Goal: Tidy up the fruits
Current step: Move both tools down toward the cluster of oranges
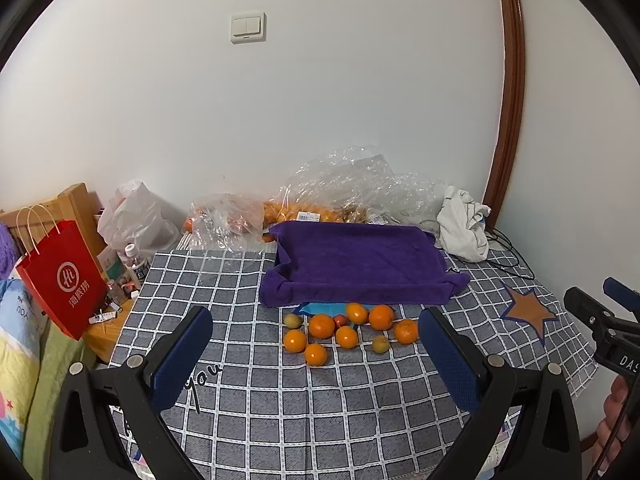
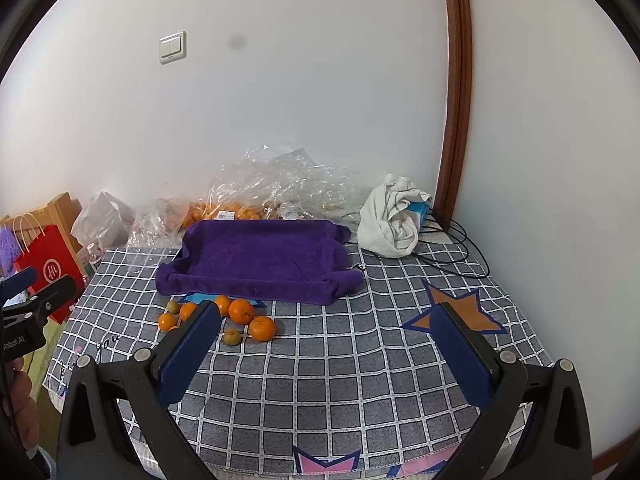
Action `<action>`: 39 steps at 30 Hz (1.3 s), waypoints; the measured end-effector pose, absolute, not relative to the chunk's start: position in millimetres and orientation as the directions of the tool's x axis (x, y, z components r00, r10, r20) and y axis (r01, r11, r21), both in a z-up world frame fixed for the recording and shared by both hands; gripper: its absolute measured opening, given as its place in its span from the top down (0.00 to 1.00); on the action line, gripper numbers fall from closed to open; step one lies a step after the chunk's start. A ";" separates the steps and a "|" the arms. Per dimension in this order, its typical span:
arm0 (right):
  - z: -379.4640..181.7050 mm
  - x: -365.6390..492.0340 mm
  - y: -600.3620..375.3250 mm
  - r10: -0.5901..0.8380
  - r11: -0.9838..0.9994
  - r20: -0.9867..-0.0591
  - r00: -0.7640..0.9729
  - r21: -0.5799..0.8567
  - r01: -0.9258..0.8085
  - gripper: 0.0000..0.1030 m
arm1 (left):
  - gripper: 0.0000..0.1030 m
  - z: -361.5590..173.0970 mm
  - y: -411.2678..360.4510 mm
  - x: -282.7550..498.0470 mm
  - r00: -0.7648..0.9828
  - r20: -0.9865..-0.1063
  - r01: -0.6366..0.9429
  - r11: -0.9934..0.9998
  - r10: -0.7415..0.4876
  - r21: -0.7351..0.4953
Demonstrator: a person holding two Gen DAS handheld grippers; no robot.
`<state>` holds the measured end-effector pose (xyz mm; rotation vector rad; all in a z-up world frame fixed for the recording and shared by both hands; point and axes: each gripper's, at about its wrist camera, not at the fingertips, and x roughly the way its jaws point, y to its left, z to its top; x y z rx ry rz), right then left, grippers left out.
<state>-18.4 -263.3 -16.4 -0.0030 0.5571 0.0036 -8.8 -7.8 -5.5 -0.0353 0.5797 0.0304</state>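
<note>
Several oranges (image 1: 322, 326) and a few small greenish-yellow fruits (image 1: 380, 344) lie loose on the grey checked cloth (image 1: 280, 400), just in front of a purple towel-lined tray (image 1: 356, 264). The same oranges (image 2: 241, 311), a small green fruit (image 2: 231, 336) and the tray (image 2: 260, 258) show in the right wrist view. My left gripper (image 1: 316, 344) is open and empty, held above the cloth short of the fruit. My right gripper (image 2: 328, 340) is open and empty, to the right of the fruit. Its left finger hides some oranges.
Clear plastic bags with more oranges (image 1: 288, 210) lie behind the tray against the wall. A crumpled white cloth (image 1: 464, 228) and black cables (image 2: 452, 240) sit at the back right. A red paper bag (image 1: 60, 276) and bottles stand left of the table edge.
</note>
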 end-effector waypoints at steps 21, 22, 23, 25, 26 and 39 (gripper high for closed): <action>-25.7 -7.4 -248.5 -0.004 0.999 -0.523 0.852 -0.030 -0.014 0.00 | 0.00 -14.7 4.4 6.3 0.831 -0.555 -0.063 0.998 0.041 -0.021; -27.9 -5.2 -247.2 -0.003 0.999 -0.526 0.851 -0.030 -0.015 0.00 | 0.00 -17.3 6.5 9.2 0.829 -0.557 -0.067 0.998 0.046 -0.017; -30.9 -2.1 -245.7 0.003 0.999 -0.527 0.850 -0.030 -0.022 0.00 | 0.00 -20.1 8.7 12.3 0.828 -0.559 -0.073 0.997 0.052 -0.015; -37.0 4.2 -242.8 0.015 0.999 -0.530 0.848 -0.032 -0.037 0.00 | 0.00 -27.1 14.7 19.2 0.819 -0.570 -0.087 0.996 0.061 -0.017; -40.6 8.1 -241.1 0.015 0.999 -0.535 0.845 -0.035 -0.040 0.00 | 0.00 -31.6 18.6 23.4 0.812 -0.580 -0.094 0.995 0.063 -0.024; -124.8 83.5 -225.2 0.101 0.992 -0.693 0.714 0.012 -0.129 0.07 | 0.03 -91.3 62.3 68.3 0.760 -0.648 -0.133 0.989 0.056 -0.071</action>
